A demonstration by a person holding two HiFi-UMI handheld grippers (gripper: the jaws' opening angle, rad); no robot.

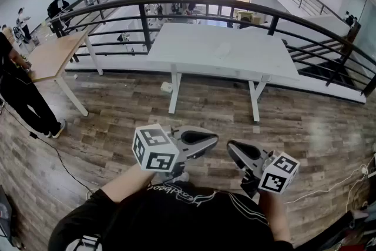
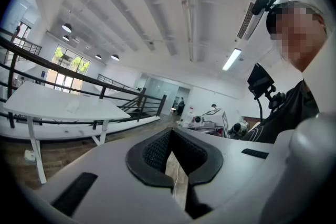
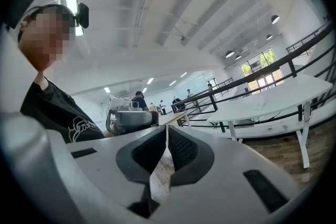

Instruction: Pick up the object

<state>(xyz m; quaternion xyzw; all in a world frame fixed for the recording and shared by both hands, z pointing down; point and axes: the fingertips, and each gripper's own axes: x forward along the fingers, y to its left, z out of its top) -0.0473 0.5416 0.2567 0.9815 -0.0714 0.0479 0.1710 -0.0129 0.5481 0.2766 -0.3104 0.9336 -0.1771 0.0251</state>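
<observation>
Currently two grippers sit low centre. Left gripper (image 1: 214, 140): fingers (image 2: 152, 150) together, nothing between. Right gripper (image 1: 231, 147): same. One pale flat object (image 1: 222, 50) lies on the single white worktop (image 1: 188, 44), upper centre; long axis unclear. Open plank floor (image 1: 117, 126) lies between, and a railing (image 1: 235, 6) runs behind the far edge.

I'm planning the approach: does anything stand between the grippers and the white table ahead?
Nothing visible does. Only wood floor lies between the left gripper, the right gripper and the table. The railing runs behind the table. A pale thing on it is too faint to identify.
</observation>
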